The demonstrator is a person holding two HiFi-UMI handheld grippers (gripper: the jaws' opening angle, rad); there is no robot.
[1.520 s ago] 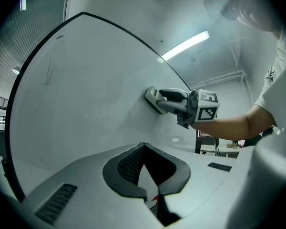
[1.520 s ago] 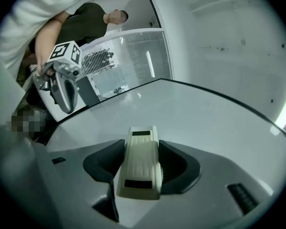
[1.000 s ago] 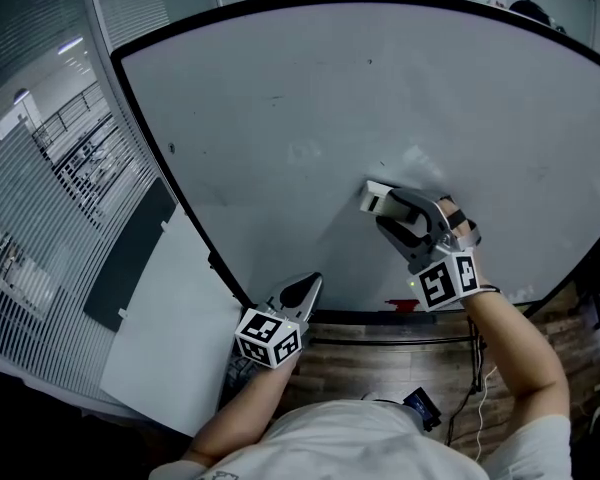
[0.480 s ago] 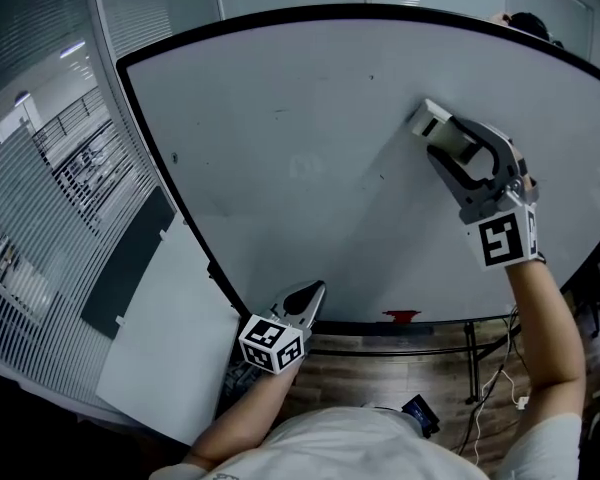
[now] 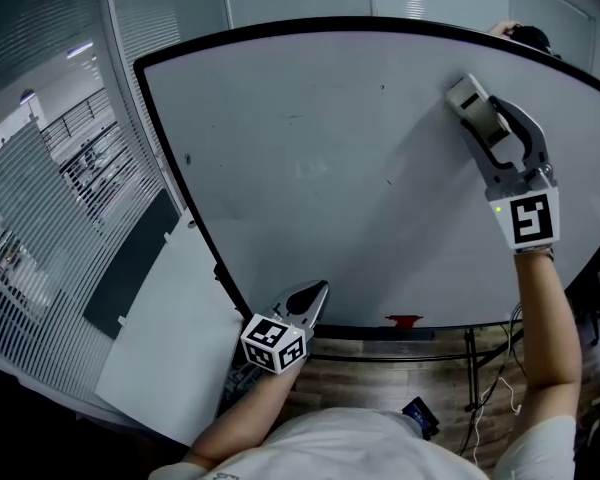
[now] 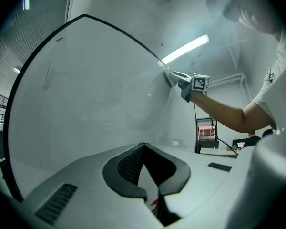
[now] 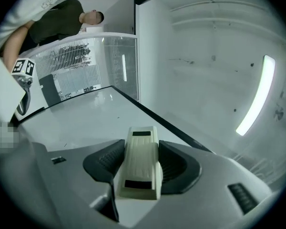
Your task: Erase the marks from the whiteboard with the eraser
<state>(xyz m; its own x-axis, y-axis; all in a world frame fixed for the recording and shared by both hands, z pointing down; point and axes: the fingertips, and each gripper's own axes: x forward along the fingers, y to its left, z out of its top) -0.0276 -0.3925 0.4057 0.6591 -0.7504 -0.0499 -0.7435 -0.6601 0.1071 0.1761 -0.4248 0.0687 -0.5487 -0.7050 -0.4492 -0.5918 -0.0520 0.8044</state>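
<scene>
Right fingers point(image 7: 101, 165) clamp the eraser point(image 7: 139, 162) on the board's point(image 5: 310, 148) top right; left fingers point(image 6: 121, 168) are closed, empty. The board looks nearly clean, with only faint specks point(image 5: 387, 180) left.

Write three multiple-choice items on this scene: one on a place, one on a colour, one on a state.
1. Where on the whiteboard is the eraser, in the head view? A upper right B lower left C centre
2. The eraser's body is mostly: A blue B cream-white C red
3. The left gripper is: A shut on a marker B wide open C shut, empty

Key: 1 A, the right gripper holds it by the board's upper right edge. 2 B, pale casing shows between the jaws. 3 C, its tips meet with nothing between.
</scene>
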